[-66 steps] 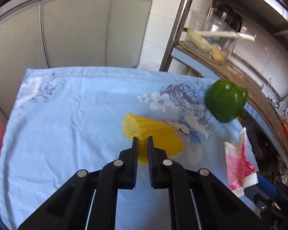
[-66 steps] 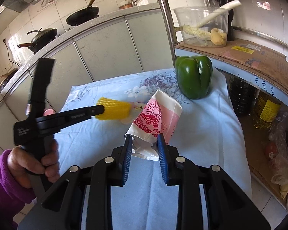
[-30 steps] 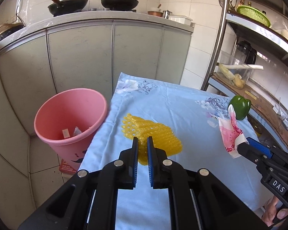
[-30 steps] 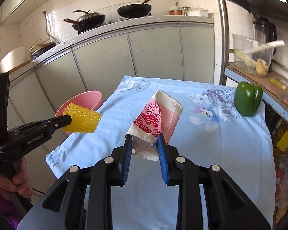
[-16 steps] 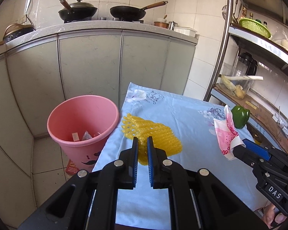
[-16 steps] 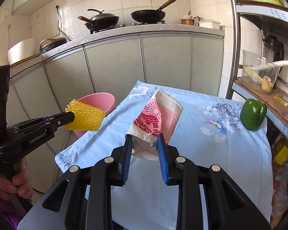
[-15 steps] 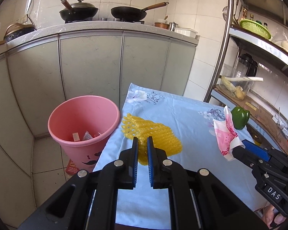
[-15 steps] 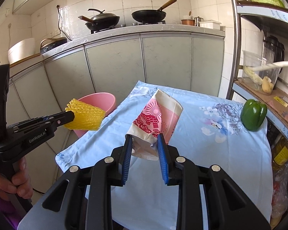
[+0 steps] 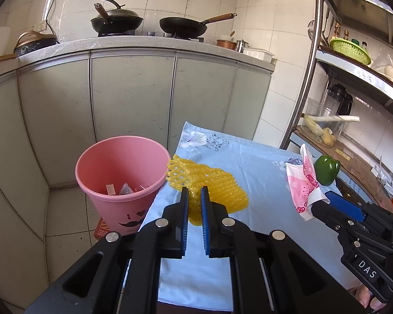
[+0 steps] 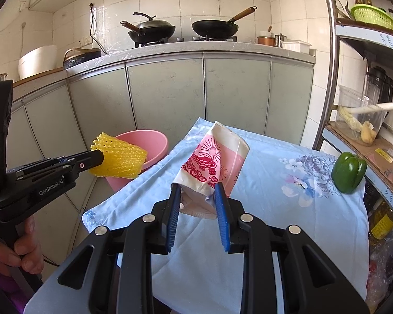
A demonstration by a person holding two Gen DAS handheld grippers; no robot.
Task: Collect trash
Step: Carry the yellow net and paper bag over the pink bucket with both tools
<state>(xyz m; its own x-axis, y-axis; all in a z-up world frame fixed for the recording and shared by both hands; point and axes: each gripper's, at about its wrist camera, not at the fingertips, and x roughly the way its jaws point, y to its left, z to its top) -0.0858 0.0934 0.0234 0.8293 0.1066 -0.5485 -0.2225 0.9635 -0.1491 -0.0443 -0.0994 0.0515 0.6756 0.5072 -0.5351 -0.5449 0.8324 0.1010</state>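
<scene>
In a tiled kitchen, above the blue-clothed worktop (image 10: 275, 183), the left claw (image 9: 194, 196) grips a yellow foam fruit net (image 9: 209, 185) and the right claw (image 10: 197, 196) pinches a crushed pink paper cup (image 10: 212, 162), both lifted for dropping into the pink plastic bin (image 9: 91, 183).

Yellow foam net (image 9: 209, 183) looked rough and meshy, pink bin (image 9: 123, 180) smooth matt plastic, cup (image 10: 217, 162) creased printed paper, tablecloth (image 10: 275, 209) soft matt cloth, pepper (image 10: 348, 171) glossy.

Left claw (image 9: 194, 191) and right claw (image 10: 197, 189), both clamped, held aloft.
</scene>
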